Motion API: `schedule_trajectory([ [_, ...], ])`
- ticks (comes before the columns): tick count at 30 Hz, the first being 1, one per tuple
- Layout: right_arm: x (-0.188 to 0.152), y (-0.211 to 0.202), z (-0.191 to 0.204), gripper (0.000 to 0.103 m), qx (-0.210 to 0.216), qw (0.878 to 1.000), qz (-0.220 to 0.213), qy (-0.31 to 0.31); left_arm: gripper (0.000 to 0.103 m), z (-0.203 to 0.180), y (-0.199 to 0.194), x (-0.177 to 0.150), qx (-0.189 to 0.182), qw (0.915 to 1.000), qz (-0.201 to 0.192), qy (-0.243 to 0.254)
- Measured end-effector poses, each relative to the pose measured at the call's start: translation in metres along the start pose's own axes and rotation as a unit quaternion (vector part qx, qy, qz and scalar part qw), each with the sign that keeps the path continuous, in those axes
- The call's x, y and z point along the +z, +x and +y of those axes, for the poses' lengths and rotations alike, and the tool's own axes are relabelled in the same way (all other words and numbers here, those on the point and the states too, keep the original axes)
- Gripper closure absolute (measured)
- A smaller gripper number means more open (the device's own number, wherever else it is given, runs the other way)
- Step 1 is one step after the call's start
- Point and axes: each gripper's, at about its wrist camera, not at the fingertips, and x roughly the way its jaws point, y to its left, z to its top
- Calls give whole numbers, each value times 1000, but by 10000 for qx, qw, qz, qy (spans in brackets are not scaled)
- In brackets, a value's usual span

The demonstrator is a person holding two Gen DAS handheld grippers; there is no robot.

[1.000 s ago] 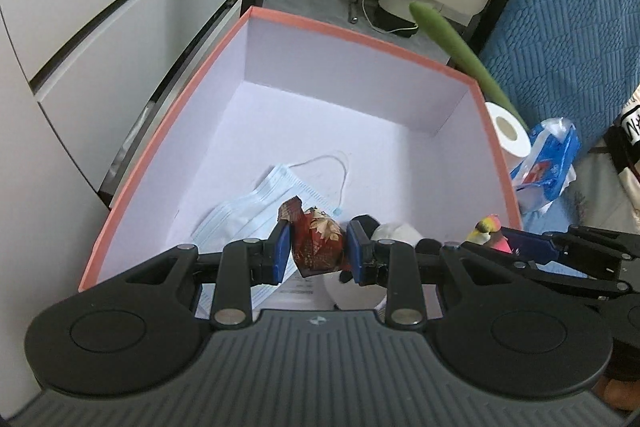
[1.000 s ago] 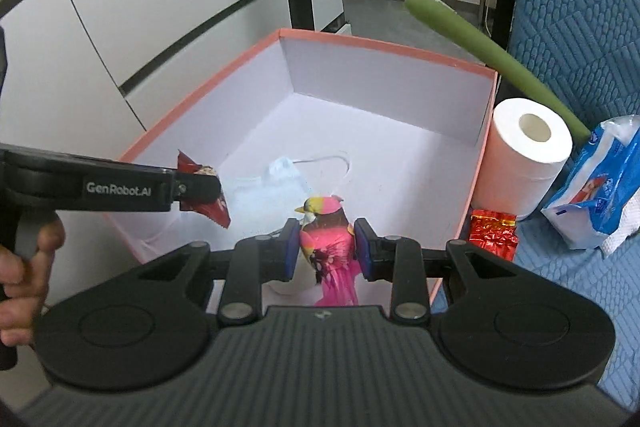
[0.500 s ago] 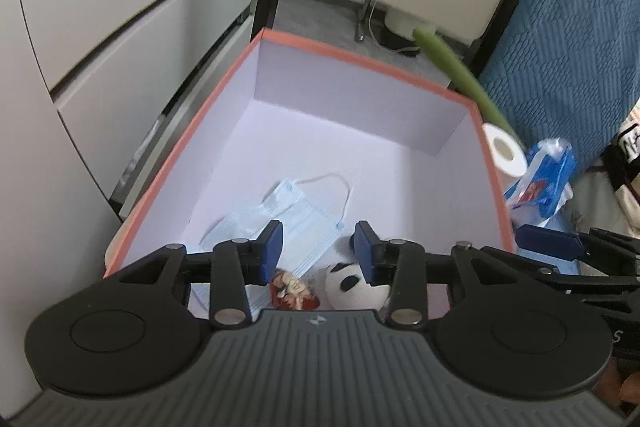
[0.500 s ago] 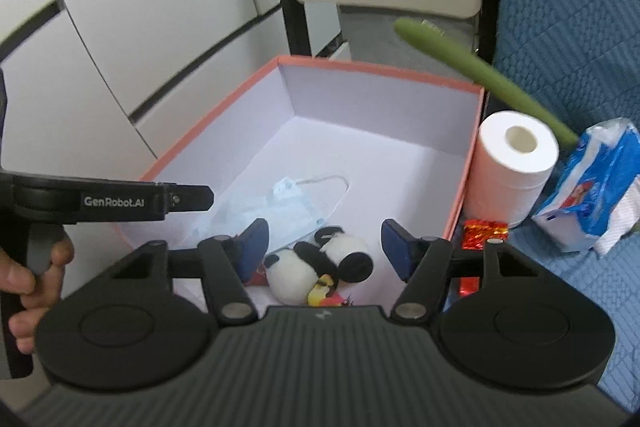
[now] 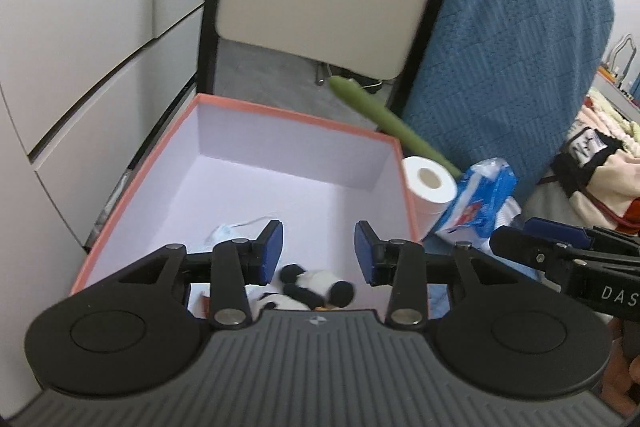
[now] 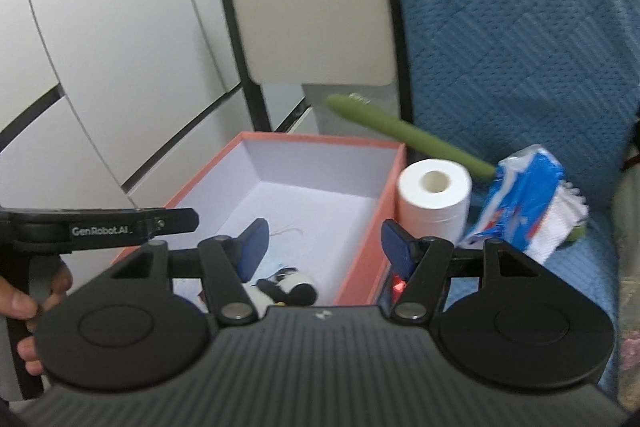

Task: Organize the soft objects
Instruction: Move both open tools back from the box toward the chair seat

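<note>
Seeing orange-rimmed box [image 5: 256,107] sitting on blue quilted cover [image 6: 568,267], white cabinet doors [image 5: 80,27] along its left edge, toilet roll [image 6: 434,201] and blue tissue pack [image 6: 524,199] just past its right edge, green rod [image 5: 384,119] leaning behind

Am holding left gripper [image 5: 318,253] and right gripper [image 6: 326,247] tilted down over box near edge, both jaws apart, nothing between

Since second ago, am no longer gripping red pouch or pink bird; panda plush [image 5: 312,287] lying at box near edge, face mask [image 5: 228,233] beside it

Face mask [image 5: 224,233] — mostly gripper-hidden
</note>
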Motion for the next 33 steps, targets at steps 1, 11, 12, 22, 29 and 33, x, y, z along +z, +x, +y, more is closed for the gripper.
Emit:
schedule_trajectory([
  [1, 0, -4, -4, 38, -28, 10000, -47, 27, 58, -5, -1, -1, -31, 10000, -25, 9],
  [11, -7, -36, -45, 38, -328, 9988, -257, 239, 58, -52, -1, -19, -299, 9993, -134, 198],
  [12, -9, -39, -49, 38, -360, 9987, -263, 257, 58, -57, 0, -21, -336, 9991, -147, 199],
  [22, -34, -54, -79, 38, -580, 9970, -266, 430, 58, -100, 10, -48, -454, 9980, -76, 424],
  [29, -47, -64, -100, 38, -677, 9956, -290, 580, 58, -123, 15, -63, -510, 9977, -27, 452],
  [33, -56, -69, -109, 38, -749, 9950, -267, 603, 58, -137, 19, -69, -520, 9976, -24, 468],
])
